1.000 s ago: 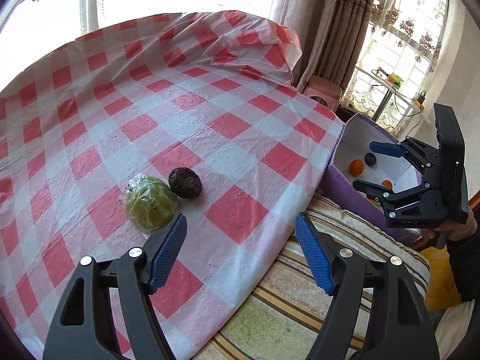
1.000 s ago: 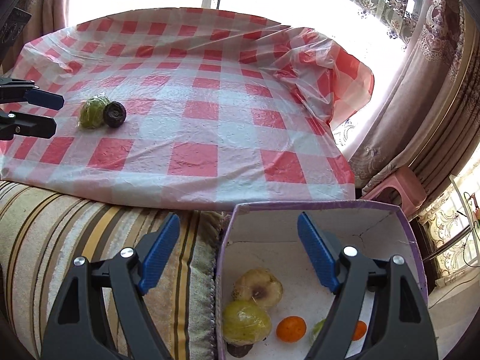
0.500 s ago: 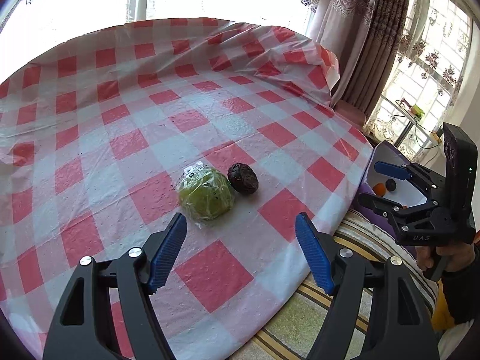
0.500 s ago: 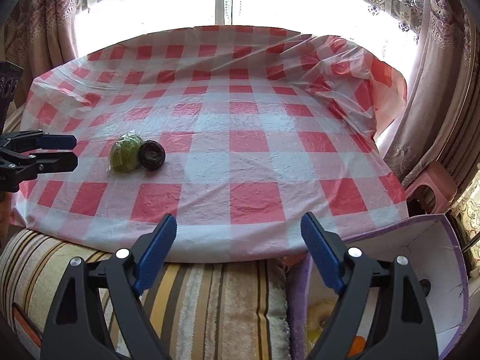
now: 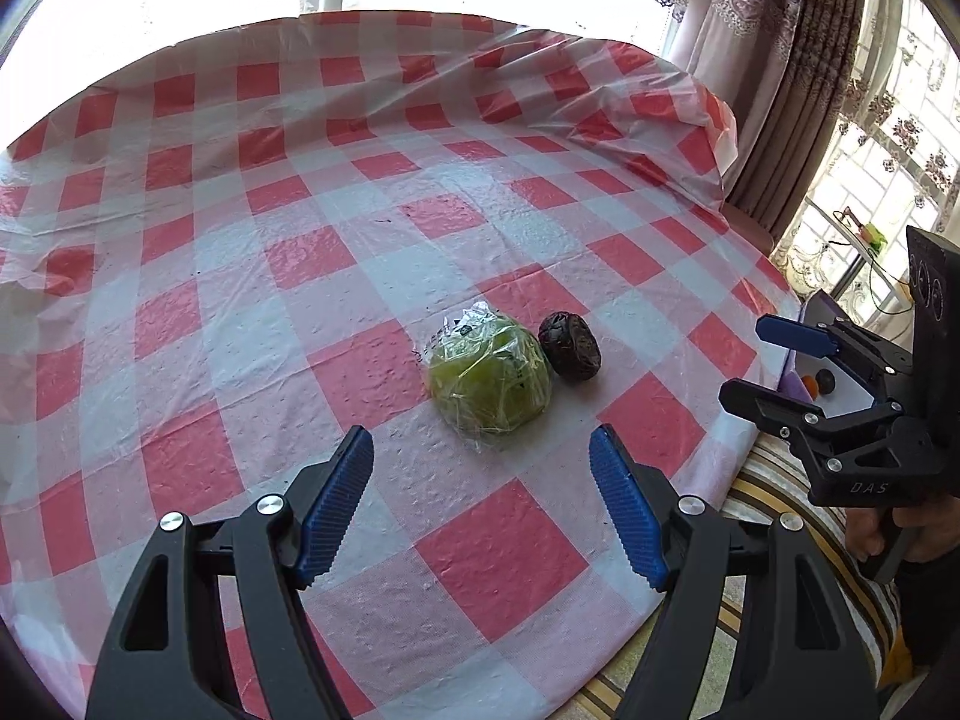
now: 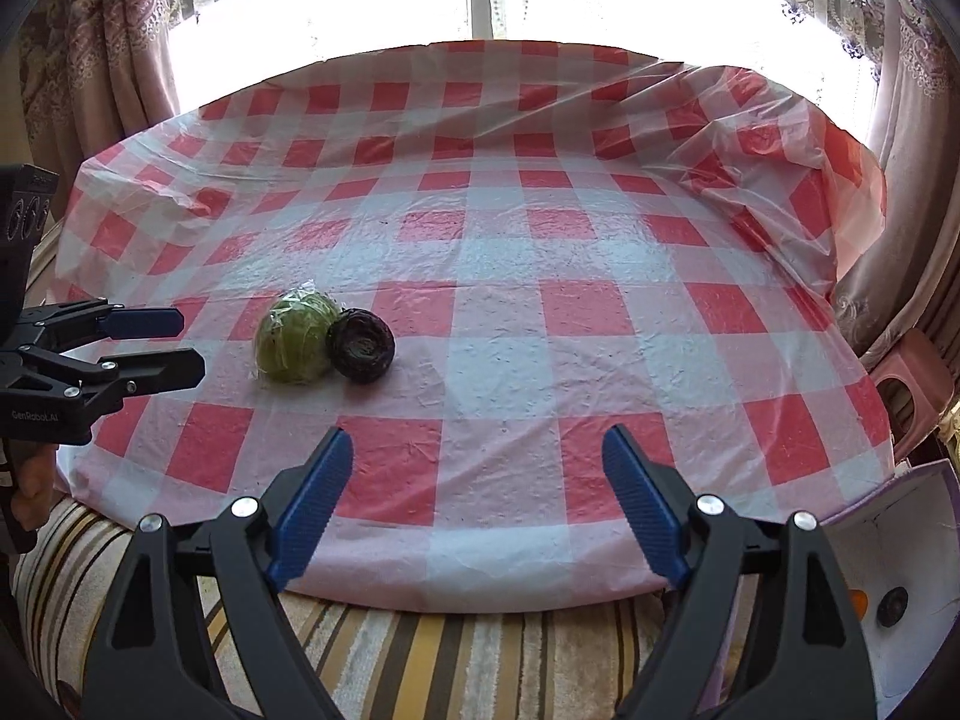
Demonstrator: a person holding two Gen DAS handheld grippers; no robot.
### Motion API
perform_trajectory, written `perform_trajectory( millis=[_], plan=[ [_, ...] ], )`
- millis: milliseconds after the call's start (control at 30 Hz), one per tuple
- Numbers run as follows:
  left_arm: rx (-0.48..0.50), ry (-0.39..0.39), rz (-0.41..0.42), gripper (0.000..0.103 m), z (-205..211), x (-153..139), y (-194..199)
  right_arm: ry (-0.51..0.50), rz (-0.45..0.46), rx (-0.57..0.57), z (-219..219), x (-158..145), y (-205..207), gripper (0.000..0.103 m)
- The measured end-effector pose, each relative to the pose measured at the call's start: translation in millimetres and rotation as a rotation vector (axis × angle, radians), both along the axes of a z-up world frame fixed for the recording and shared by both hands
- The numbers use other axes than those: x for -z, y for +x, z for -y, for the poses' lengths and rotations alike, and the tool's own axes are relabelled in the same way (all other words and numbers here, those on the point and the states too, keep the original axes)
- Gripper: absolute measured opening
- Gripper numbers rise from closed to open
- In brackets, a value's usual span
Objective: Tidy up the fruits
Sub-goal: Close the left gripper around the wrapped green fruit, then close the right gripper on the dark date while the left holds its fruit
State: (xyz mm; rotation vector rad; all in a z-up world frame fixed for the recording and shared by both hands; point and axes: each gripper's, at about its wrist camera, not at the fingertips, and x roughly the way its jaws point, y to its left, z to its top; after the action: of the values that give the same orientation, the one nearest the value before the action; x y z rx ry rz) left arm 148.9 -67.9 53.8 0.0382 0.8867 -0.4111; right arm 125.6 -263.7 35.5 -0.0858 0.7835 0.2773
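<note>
I have the left gripper (image 5: 482, 501) spread and empty, aimed at the plastic-wrapped green fruit (image 5: 489, 381), which lies near the front edge of the checked tablecloth (image 5: 288, 252), touching the dark wrinkled fruit (image 5: 569, 346) on its right side. The right gripper (image 6: 477, 501) is also spread and empty; its jaws have just been opening, with nothing between them. The white box with a purple rim (image 6: 900, 516) sits off the cloth's front right corner, already holding small fruits. To do this pick well, I would centre the pads on the green fruit's widest part, approach from the side away from the dark fruit, and close gently, since the loose wrap will likely slip.
</note>
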Motion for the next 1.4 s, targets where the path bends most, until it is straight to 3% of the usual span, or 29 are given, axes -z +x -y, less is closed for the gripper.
perform_trajectory(
  millis=[300, 600, 800, 1167, 1400],
  plan=[
    [0.002, 0.097, -0.023, 0.072, 18.9, 23.6, 29.9, -0.037, -0.025, -0.012, -21.3, 10.0, 19.1, 0.086],
    [0.047, 0.177, 0.011, 0.073, 40.6, 31.7, 46.4, -0.04, -0.049, -0.003, -21.5, 17.7, 28.6, 0.086],
    [0.051, 0.129, 0.002, 0.061, 41.9, 34.7, 49.5, -0.04, -0.062, 0.002, -22.7, 21.5, 33.1, 0.086],
    [-0.027, 0.124, 0.015, 0.059, 23.9, 34.8, 29.9, -0.064, -0.063, -0.016, -40.3, 24.3, 45.0, 0.086],
    [-0.142, 0.107, 0.008, 0.06, -11.4, 34.7, 14.9, -0.096, -0.055, -0.05, -63.4, 24.3, 55.3, 0.086]
  ],
)
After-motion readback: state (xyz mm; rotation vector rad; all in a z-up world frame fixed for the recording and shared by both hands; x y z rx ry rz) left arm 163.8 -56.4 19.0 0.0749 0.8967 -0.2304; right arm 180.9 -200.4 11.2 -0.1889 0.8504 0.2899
